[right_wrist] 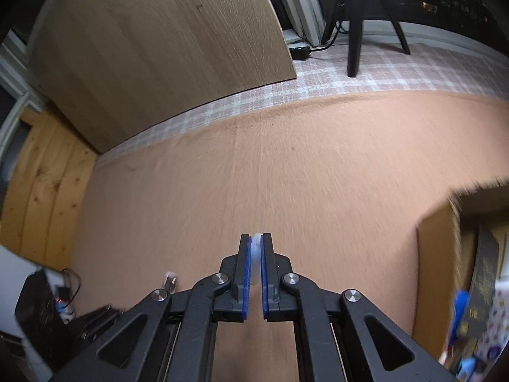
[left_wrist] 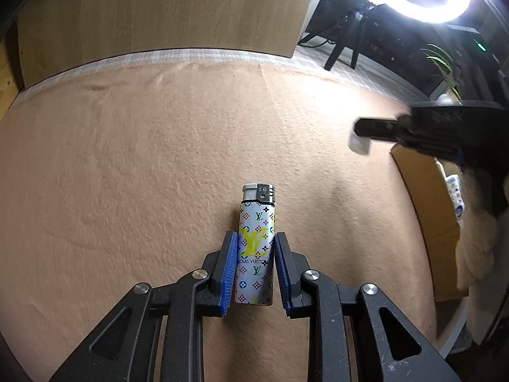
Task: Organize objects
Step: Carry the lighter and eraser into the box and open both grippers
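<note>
Left claw [left_wrist: 254,267] clamps the patterned lighter [left_wrist: 257,245] above the peach-cloth surface [left_wrist: 159,159], right claw [right_wrist: 256,256] pinches a small white object [right_wrist: 256,248] over it, best carried level to the cardboard box [right_wrist: 437,267] and released low inside.

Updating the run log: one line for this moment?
left gripper: shut on lighter | right gripper: shut on small white object | cardboard box: right
</note>
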`<action>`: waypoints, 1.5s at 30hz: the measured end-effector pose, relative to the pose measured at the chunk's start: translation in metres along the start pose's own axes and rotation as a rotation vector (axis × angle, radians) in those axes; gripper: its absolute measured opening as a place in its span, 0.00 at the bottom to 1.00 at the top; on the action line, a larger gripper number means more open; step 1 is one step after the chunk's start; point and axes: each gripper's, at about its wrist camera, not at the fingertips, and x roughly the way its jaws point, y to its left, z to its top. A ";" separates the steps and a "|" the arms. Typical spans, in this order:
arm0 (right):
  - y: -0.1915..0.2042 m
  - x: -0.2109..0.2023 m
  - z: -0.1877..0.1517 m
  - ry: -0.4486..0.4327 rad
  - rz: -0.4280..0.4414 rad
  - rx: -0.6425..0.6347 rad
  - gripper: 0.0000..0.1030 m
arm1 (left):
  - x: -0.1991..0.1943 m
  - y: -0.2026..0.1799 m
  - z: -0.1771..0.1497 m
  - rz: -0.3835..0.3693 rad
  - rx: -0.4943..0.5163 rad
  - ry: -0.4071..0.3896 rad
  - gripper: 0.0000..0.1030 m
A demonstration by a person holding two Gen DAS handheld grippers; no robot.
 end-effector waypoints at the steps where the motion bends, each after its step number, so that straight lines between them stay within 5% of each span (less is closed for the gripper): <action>1: 0.000 -0.005 -0.006 -0.006 0.002 -0.002 0.05 | -0.003 -0.003 -0.001 -0.005 0.003 -0.003 0.24; 17: -0.096 -0.137 -0.112 -0.162 -0.102 0.117 0.05 | -0.025 -0.108 0.006 -0.130 0.156 -0.040 0.24; 28: -0.132 -0.163 -0.137 -0.182 -0.137 0.156 0.05 | -0.008 -0.214 0.030 -0.189 0.307 -0.049 0.24; 37: -0.138 -0.163 -0.141 -0.176 -0.114 0.152 0.05 | 0.022 -0.263 0.064 -0.173 0.354 -0.059 0.24; 40: -0.141 -0.164 -0.139 -0.185 -0.117 0.166 0.15 | 0.029 -0.272 0.068 -0.175 0.359 -0.053 0.31; 42: -0.145 -0.166 -0.139 -0.192 -0.120 0.182 0.52 | 0.034 -0.275 0.070 -0.160 0.350 -0.042 0.68; 45: -0.146 -0.171 -0.139 -0.219 -0.131 0.178 0.57 | 0.034 -0.272 0.072 -0.154 0.337 -0.052 0.70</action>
